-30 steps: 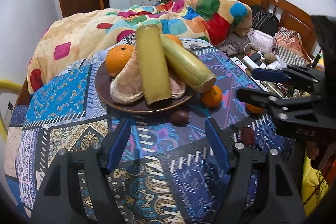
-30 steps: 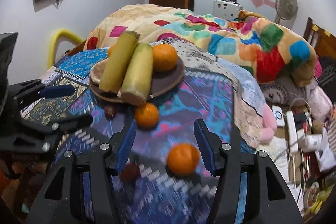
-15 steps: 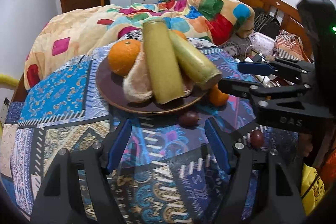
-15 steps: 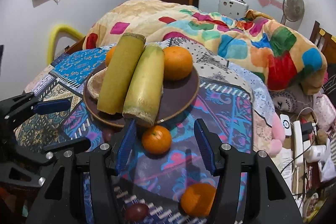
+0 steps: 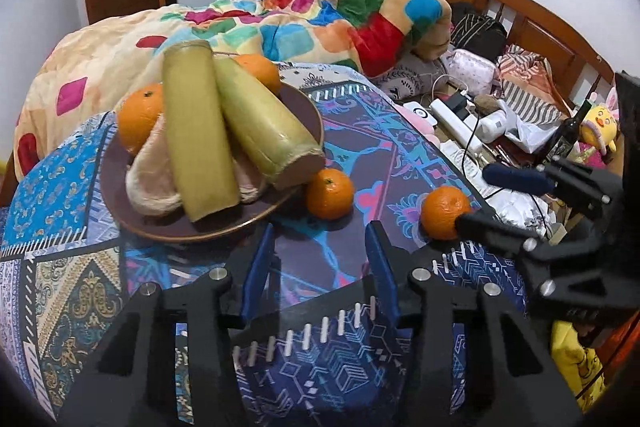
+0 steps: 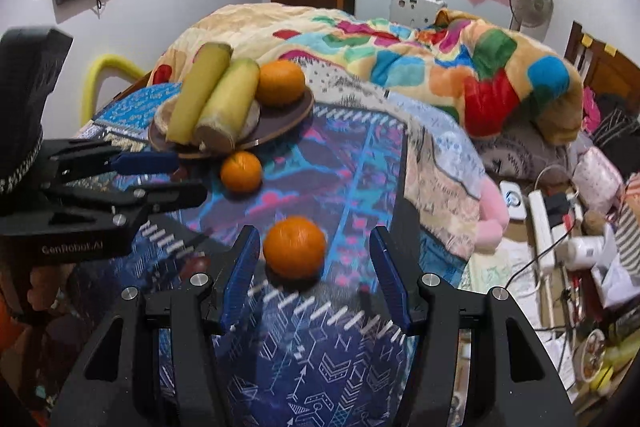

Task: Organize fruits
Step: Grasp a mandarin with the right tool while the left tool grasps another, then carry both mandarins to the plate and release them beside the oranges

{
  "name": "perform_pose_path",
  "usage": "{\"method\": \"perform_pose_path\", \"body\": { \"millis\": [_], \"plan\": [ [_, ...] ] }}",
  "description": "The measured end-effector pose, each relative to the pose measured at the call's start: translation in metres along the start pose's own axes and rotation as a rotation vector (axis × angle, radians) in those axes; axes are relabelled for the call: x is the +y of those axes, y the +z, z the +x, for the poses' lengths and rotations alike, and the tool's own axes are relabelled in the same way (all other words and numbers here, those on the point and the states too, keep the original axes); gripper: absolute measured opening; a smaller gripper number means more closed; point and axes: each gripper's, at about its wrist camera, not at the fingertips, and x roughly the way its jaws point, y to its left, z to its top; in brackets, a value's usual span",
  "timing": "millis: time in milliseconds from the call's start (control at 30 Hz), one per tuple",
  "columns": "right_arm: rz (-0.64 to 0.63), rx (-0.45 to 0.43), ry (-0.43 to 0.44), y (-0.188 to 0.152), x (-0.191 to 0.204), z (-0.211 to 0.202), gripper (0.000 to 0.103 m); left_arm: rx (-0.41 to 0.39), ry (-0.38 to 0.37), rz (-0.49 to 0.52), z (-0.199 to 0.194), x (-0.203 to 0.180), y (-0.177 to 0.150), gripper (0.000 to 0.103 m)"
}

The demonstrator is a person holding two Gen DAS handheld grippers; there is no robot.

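Note:
A brown plate [image 5: 280, 211] holds two long yellow-green stalks [image 5: 196, 131], pale peeled fruit pieces and two oranges [image 5: 140, 115]. A small orange [image 5: 330, 193] lies on the patterned cloth against the plate's rim. Just short of it hovers my left gripper [image 5: 320, 263]; its jaws are closing and only cloth shows between them. Another orange [image 6: 294, 247] sits between the fingers of my right gripper [image 6: 314, 267], nearer the left pad, with gaps on both sides. The left wrist view shows that orange [image 5: 446, 213] at the right gripper's [image 5: 472, 197] tips.
A small dark fruit [image 6: 196, 263] lies on the cloth by the right gripper's left finger. A colourful quilt [image 5: 320, 23] is heaped behind the plate. To the right, below the cloth's edge, are a power strip [image 5: 456, 123], cables, a bottle and a wooden headboard.
The left gripper's jaws have narrowed and it has shifted right; the dark fruit in front of it is out of view. The right gripper has pulled back from the small orange to the nearer orange.

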Motion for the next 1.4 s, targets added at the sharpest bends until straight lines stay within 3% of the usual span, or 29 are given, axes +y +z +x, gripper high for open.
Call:
{"method": "perform_pose_path", "body": {
  "millis": [200, 267, 867, 1000, 1400],
  "plan": [
    [0.035, 0.016, 0.055, -0.009, -0.007, 0.018, 0.051, 0.022, 0.014, 0.017, 0.008, -0.010, 0.001, 0.047],
    [0.048, 0.010, 0.097, -0.010, -0.008, 0.019, 0.034, 0.030, 0.015, 0.013, 0.011, -0.010, 0.003, 0.047],
    [0.070, -0.071, 0.097, -0.011, -0.027, 0.002, 0.034, 0.090, 0.077, -0.083, 0.042, -0.012, 0.022, 0.043],
    [0.071, -0.075, 0.097, -0.013, -0.028, -0.001, 0.034, 0.090, 0.086, -0.099, 0.045, -0.011, 0.024, 0.034],
    [0.061, -0.084, 0.078, -0.009, -0.020, -0.013, 0.034, 0.052, 0.078, -0.044, 0.009, -0.012, 0.002, 0.033]
  ]
}}
